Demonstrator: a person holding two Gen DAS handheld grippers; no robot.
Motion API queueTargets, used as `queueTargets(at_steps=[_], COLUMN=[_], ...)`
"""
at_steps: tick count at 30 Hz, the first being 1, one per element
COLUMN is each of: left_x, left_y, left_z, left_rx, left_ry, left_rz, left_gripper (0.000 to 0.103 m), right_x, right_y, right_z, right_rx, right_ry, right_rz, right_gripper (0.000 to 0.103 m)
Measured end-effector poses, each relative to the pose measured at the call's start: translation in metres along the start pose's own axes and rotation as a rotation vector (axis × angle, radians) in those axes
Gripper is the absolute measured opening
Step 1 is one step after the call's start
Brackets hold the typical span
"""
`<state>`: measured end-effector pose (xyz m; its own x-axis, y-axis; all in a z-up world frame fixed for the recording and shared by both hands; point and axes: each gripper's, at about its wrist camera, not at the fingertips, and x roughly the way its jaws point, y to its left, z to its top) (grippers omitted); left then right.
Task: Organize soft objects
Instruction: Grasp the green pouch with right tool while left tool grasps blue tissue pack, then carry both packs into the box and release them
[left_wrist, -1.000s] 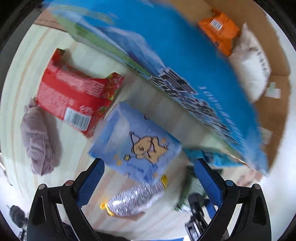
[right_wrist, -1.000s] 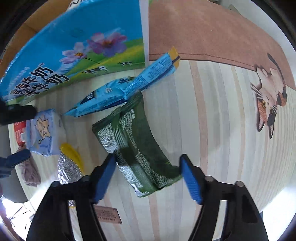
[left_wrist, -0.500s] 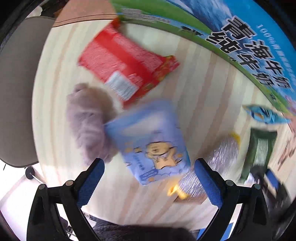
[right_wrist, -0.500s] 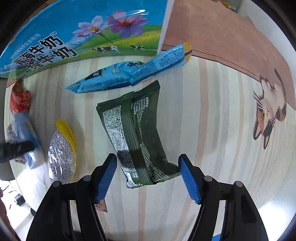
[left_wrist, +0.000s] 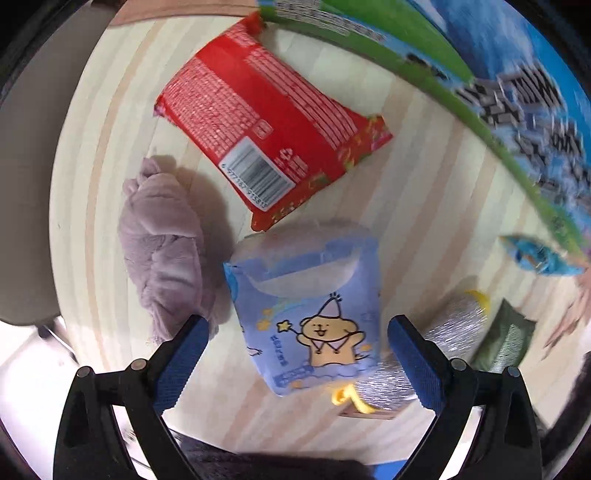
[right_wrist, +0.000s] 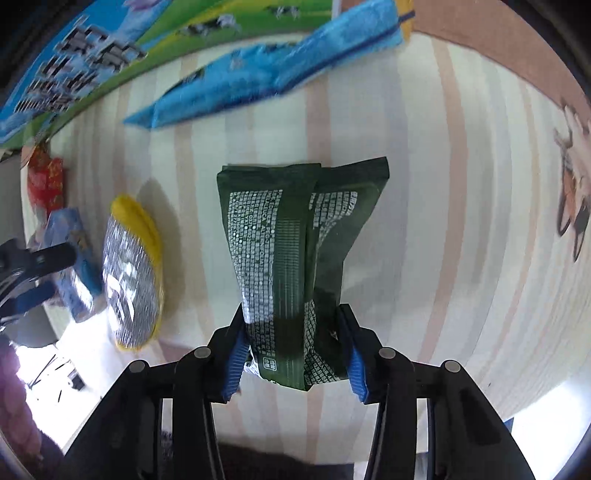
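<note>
My right gripper (right_wrist: 293, 350) is shut on the near end of a dark green packet (right_wrist: 295, 240) that lies on the striped table. My left gripper (left_wrist: 295, 354) is open above a light blue tissue pack with a cartoon bear (left_wrist: 310, 314), which lies between the fingers. A mauve cloth bundle (left_wrist: 162, 254) lies left of the pack. A red snack bag (left_wrist: 266, 125) lies beyond it. A silver and yellow packet (left_wrist: 436, 354) lies at its right; it also shows in the right wrist view (right_wrist: 133, 273).
A big blue and green milk carton box (left_wrist: 480, 85) stands along the far side. A long blue packet (right_wrist: 266, 81) lies by it. A brown mat with a cat picture (right_wrist: 569, 195) is at the right. The table edge runs along the left.
My right gripper has closed on the green packet. My left gripper has swung away from the box and come down over the blue tissue pack, still open.
</note>
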<state>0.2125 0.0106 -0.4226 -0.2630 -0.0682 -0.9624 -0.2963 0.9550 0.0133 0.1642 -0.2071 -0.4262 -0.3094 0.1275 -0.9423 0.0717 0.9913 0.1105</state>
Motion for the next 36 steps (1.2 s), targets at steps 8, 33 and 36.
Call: queueTargets(at_steps=[8, 33, 36], left_x=[0.020, -0.179, -0.207], left_y=[-0.032, -0.007, -0.033], left_z=[-0.033, -0.060, -0.009], left_rx=[0.228, 0.348, 0.402], left_ry=[-0.043, -0.266, -0.338], left_rz=[0.162, -0.142, -0.142], left_gripper=[0.065, 0.041, 0.041], right_x=[0.003, -0.137, -0.182], right_y=[-0.004, 0.040, 0.044], right_z=[0.009, -0.009, 0.014], right_rx=[0.031, -0.053, -0.077], right_ry=[-0.012, -0.235, -0.290], right_rz=[0.003, 0.213, 0.232], right_gripper=[0.049, 0.035, 0.035])
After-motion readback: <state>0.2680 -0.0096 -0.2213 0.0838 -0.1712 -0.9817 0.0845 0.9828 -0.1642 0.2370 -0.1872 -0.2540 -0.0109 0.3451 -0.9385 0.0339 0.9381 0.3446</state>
